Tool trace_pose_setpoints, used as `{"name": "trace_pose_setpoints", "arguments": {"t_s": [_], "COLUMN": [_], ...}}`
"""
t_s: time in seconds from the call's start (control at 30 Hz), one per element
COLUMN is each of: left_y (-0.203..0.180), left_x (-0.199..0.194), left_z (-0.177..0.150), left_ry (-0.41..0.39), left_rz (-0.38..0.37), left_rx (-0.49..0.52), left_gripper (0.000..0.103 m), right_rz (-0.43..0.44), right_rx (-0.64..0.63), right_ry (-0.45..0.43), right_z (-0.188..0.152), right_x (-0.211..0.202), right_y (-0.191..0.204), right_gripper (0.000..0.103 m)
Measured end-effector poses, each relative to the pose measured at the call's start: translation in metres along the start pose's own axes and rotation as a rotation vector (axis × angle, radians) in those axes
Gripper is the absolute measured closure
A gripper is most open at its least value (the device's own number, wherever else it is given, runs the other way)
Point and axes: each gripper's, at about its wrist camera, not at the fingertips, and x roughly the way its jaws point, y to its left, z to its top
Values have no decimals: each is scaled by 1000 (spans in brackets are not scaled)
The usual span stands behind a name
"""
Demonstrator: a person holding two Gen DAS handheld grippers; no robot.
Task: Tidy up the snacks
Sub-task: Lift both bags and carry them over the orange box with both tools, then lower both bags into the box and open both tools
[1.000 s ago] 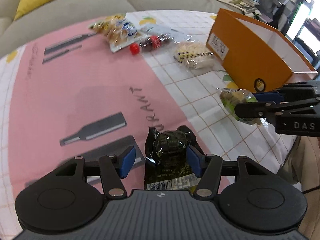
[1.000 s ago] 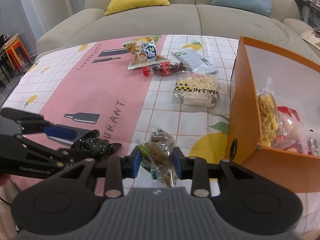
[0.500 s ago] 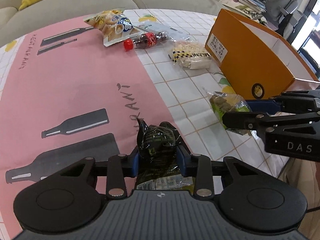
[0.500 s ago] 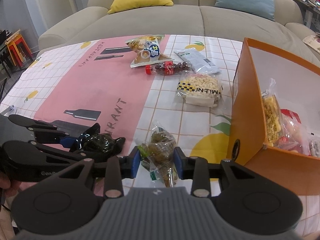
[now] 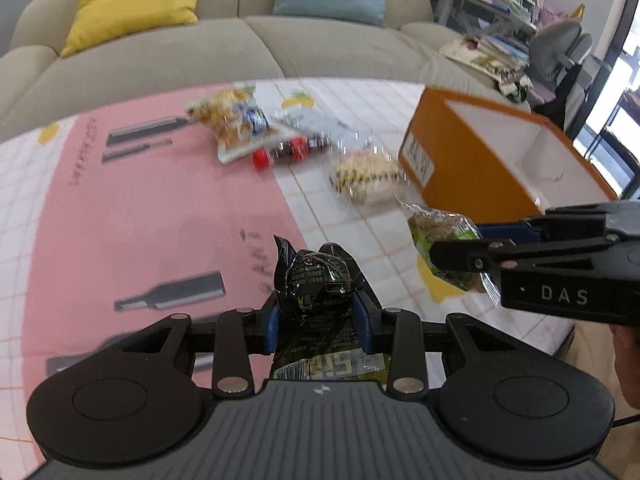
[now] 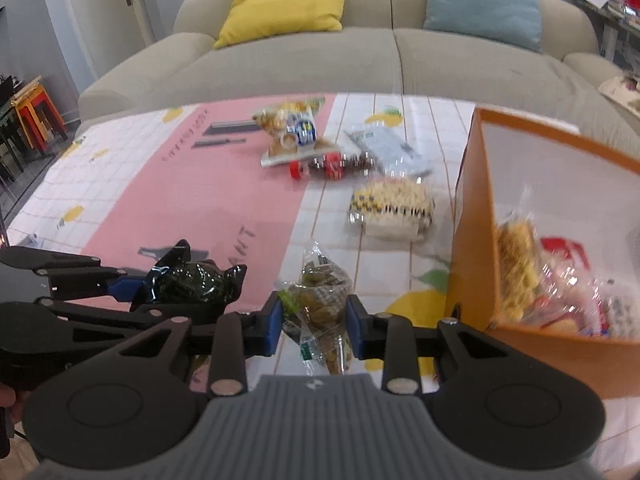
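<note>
My left gripper (image 5: pixel 316 320) is shut on a crumpled black snack packet (image 5: pixel 316 280), its blue pads pressing both sides and holding it just above the pink cloth. My right gripper (image 6: pixel 314 322) is shut on a clear packet of green-brown snacks (image 6: pixel 320 284), which hangs low over the white checked cloth. The two grippers sit side by side: the left gripper (image 6: pixel 160 292) and its black packet (image 6: pixel 188 284) show at the left of the right wrist view. The orange box (image 6: pixel 468 240) stands open just right of the right gripper, with several snacks (image 6: pixel 552 280) inside.
Farther back on the table lie a yellow-and-white checked packet (image 6: pixel 390 208), a small cola-bottle pack (image 6: pixel 332 164), a yellow-and-blue bag (image 6: pixel 292 128) and a clear grey packet (image 6: pixel 388 148). A beige sofa with yellow and blue cushions runs behind the table.
My left gripper's jaws closed from wide apart onto the black packet and lifted it off the cloth. The right gripper kept its grip on the green packet and barely moved.
</note>
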Motion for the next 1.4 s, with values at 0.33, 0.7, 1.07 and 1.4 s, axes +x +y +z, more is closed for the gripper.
{"name": "trace_pose_setpoints", "arguments": {"t_s": [0.33, 0.7, 1.07, 1.4], "left_y": [-29, -105, -200, -250], "left_x": [-47, -65, -12, 71], "left_z": [48, 102, 139, 148], "left_ry": [-107, -154, -28, 129], "left_rz": [-15, -124, -270, -327], "left_rx": [15, 98, 219, 244], "left_gripper": [62, 62, 62, 62], "right_rz": [13, -47, -159, -200], "right_rx": [-33, 14, 115, 170], "right_ry": [-108, -137, -42, 79], "right_z": [30, 50, 37, 34], "right_x": [-62, -132, -159, -125], "right_y": [-9, -75, -173, -242], "right_gripper": [72, 72, 72, 72]}}
